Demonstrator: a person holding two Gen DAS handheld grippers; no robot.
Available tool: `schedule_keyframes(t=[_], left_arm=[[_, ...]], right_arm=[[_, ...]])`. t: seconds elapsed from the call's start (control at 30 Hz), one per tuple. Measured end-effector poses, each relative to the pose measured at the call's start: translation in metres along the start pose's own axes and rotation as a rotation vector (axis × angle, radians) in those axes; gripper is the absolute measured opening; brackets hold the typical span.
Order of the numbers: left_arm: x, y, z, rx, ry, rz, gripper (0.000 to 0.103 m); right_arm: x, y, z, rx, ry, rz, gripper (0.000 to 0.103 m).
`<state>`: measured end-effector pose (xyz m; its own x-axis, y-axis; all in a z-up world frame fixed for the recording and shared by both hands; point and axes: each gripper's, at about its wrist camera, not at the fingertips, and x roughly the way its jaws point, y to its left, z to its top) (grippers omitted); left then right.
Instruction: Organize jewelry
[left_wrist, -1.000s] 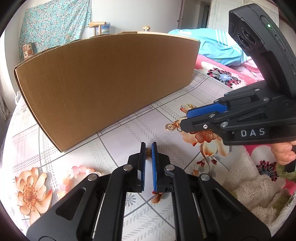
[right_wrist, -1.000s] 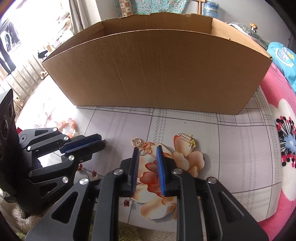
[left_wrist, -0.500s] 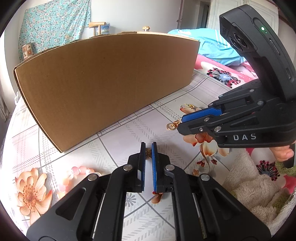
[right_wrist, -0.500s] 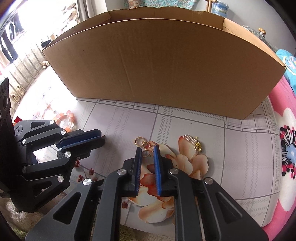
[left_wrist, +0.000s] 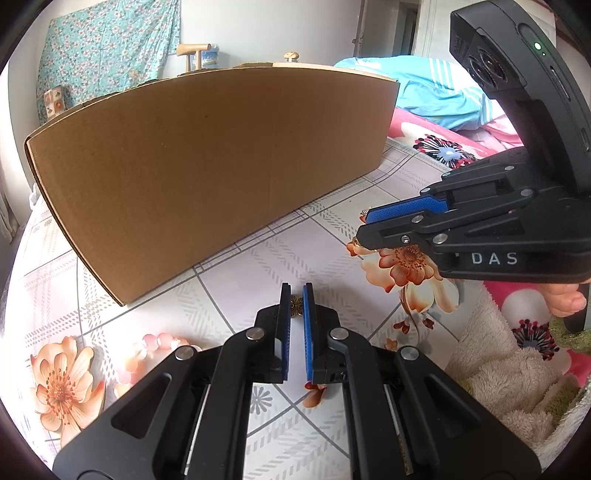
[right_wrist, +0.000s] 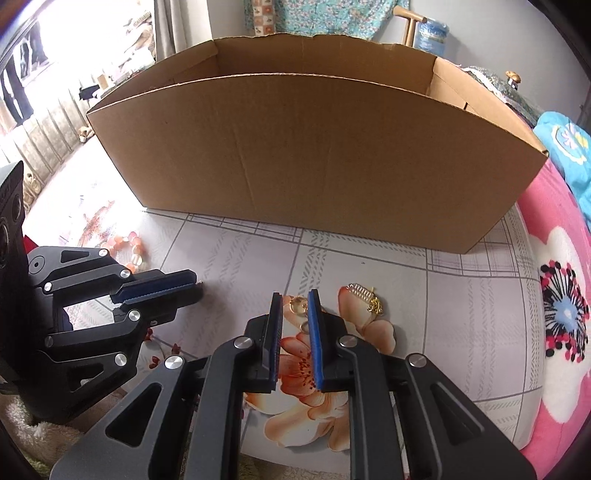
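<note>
1. Left gripper (left_wrist: 296, 295): low over the tablecloth (left_wrist: 240, 273); blue pads nearly parallel with a narrow gap; a small bronze flower-shaped ornament (left_wrist: 296, 305) sits between the fingertips; the pads appear to touch it on both sides, so it reads as gripped; whether it is off the cloth cannot be told.
2. Right gripper (right_wrist: 295, 295): tips down at the cloth; jaws narrowed either side of a gold ring earring (right_wrist: 298, 305); a small loop (right_wrist: 305, 326) of the same piece lies just below, between the pads; firm contact cannot be told, as a gap shows on each side; in the left wrist view its tips hide the piece.
3. Gold comb-shaped earring (right_wrist: 364, 295): flat on a printed orange flower, just right of the right gripper; untouched.
4. Pink bead bracelet (left_wrist: 147, 350): on the cloth at the left, beside the left gripper's frame; also visible in the right wrist view (right_wrist: 129, 245) beyond the left gripper body; untouched.
5. Cardboard box (right_wrist: 317, 155): open-topped, standing on the cloth behind all the jewellery; interior floor not visible.
6. Cream fleece towel (left_wrist: 498, 369): at the near right edge, under the right gripper's handle.
</note>
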<state>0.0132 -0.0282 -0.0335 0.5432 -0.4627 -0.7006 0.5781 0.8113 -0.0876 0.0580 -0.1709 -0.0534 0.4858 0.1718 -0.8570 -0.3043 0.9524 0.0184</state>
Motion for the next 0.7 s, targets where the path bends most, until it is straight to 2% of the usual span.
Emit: schedule_keyframes(t=[0.13,0.33,0.47,0.7], left_arm=[[0.000,0.000,0.000,0.001,0.000,0.001,0.005],[0.001,0.000,0.001,0.003,-0.001,0.003,0.005],[0.003,0.000,0.001,0.004,-0.002,0.006,0.005],[0.004,0.000,0.001,0.003,-0.004,0.006,0.005]], right_arm=[[0.005,0.006,0.001,-0.046,-0.007,-0.015,0.014],[0.010,-0.001,-0.005,-0.030,0.013,0.003,0.014],[0.011,-0.007,-0.007,-0.017,0.009,0.021,0.006],[0.001,-0.013,-0.010,0.017,-0.013,0.035,0.005]])
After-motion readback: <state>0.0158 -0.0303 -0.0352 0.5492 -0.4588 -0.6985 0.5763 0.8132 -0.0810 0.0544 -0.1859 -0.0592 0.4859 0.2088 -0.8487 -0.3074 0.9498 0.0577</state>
